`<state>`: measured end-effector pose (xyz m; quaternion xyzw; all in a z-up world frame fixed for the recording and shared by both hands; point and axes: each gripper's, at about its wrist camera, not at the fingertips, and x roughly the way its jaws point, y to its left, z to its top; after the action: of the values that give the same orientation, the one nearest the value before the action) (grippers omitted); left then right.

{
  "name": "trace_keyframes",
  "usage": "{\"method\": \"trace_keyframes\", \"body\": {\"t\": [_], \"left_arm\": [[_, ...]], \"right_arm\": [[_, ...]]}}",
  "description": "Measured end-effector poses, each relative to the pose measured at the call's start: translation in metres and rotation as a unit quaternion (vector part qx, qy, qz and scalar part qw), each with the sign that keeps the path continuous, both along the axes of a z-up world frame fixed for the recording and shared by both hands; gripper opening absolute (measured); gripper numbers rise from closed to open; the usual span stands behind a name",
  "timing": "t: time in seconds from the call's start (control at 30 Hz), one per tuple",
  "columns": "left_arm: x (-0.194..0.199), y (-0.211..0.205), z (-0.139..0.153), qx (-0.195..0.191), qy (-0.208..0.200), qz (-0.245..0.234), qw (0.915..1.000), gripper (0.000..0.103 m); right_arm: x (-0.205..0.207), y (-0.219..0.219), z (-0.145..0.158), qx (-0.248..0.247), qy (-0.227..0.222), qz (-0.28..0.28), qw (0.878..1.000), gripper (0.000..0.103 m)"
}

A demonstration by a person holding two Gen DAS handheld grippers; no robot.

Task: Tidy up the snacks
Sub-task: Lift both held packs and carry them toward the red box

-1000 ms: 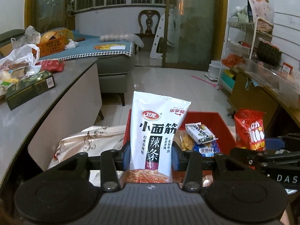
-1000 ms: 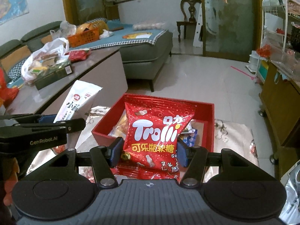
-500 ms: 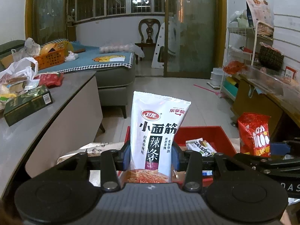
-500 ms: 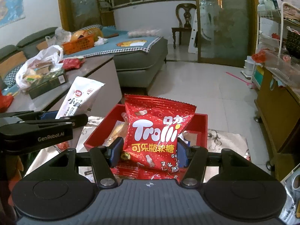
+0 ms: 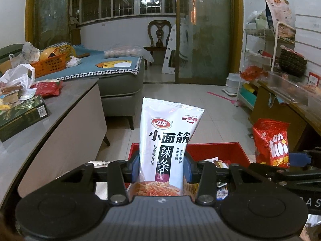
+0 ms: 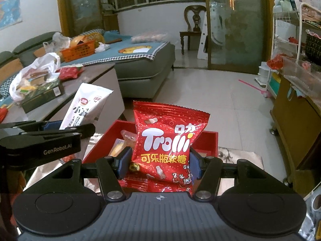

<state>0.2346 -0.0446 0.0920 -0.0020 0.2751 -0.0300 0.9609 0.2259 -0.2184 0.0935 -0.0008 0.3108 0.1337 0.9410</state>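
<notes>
Receding red tray (image 5: 216,150), packets lifted

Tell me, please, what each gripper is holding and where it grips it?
Left gripper: white snack packet, lower sides. Right gripper: red Trolli bag, lower sides.

The noodle pack (image 5: 166,146) stands upright between the left gripper's (image 5: 161,169) pads, the tray (image 5: 216,150) behind and below it. The candy bag (image 6: 166,144) sits in the right gripper (image 6: 159,165), right of the noodle pack, over the tray's near side. Left of both, a surface (image 5: 60,118) carries a box (image 5: 22,116) and a plastic bag (image 5: 18,78). A sofa (image 5: 122,86) lies behind it.
</notes>
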Motion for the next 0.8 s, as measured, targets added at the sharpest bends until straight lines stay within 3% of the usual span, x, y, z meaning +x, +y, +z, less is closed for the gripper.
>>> {"method": "trace_keyframes", "body": {"t": [0.8], "left_arm": [[0.048,-0.013,-0.020,-0.002,0.022,0.002,0.9997,0.036]], "right_arm": [[0.043,-0.006,-0.014,-0.012,0.017,-0.010,1.000,0.066]]}}
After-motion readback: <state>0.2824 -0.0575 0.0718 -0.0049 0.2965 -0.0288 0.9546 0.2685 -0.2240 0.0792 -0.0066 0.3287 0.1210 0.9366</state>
